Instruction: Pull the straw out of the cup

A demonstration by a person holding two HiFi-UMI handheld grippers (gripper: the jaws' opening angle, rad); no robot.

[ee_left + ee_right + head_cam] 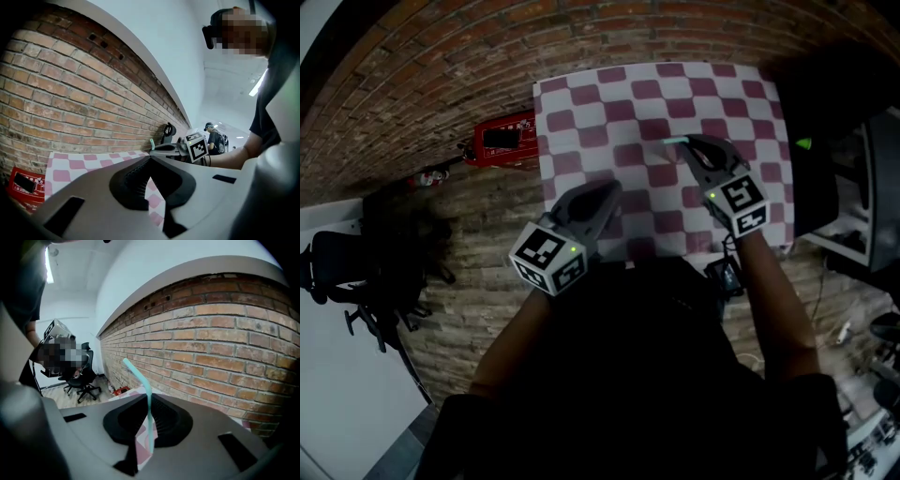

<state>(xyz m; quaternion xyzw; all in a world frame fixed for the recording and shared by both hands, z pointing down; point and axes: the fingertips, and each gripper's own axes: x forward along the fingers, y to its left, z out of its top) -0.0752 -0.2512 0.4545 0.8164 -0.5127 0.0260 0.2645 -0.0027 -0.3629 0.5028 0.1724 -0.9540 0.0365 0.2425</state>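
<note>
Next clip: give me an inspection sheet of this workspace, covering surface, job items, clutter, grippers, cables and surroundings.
Surface: pink-and-white checkered cloth, lying flat.
Job's things: teal straw with a bent top, held in the air; no cup seen in any view.
Clutter: flat red item beside the cloth's left edge.
Grippers: right gripper shut on the straw; left gripper shut, empty.
Cables: probably a thin cable on the floor at right.
Surroundings: brick wall; office chair.

Grey left gripper (607,190), grey right gripper (694,147), black ribbed pads (133,183) inside jaws, white marker cube (548,256) with black squares and green light on each, short-sleeved top (628,375), probably black
</note>
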